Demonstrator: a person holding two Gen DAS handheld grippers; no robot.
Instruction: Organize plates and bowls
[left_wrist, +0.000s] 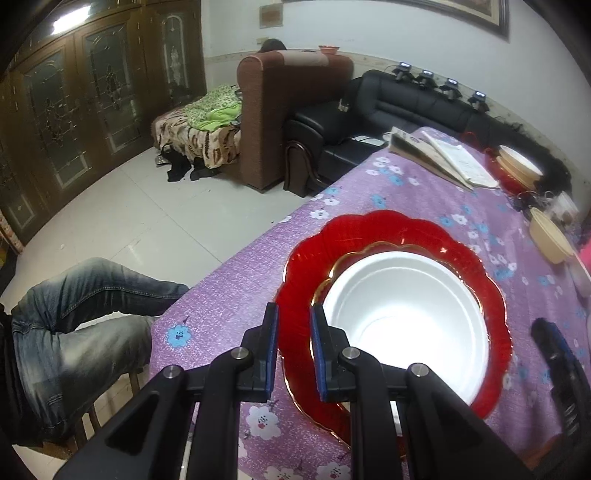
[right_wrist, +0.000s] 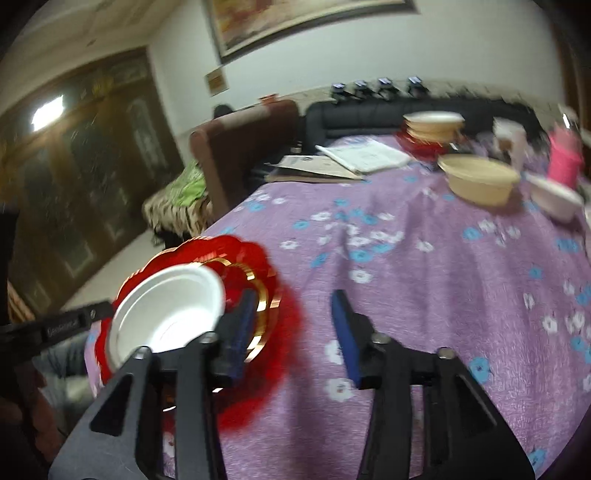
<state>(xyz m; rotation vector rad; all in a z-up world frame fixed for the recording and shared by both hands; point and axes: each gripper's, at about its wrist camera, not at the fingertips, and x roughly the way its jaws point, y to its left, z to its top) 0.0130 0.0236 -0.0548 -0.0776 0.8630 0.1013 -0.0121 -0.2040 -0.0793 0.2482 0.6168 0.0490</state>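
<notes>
Two scalloped red glass plates (left_wrist: 369, 236), nested with a white foam bowl (left_wrist: 402, 325) on top, sat low-centre on the purple floral tabletop (left_wrist: 236, 280). Left gripper (left_wrist: 293, 350) jaws pinched the big plate's rim, steadying the stack; right gripper (right_wrist: 293, 332) jaws stood part-open, empty, beside it.

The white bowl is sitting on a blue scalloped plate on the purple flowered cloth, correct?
Not quite: the scalloped plate under the white bowl is red with a gold edge, not blue, as the left wrist view shows. It does sit on the purple flowered cloth.
</notes>
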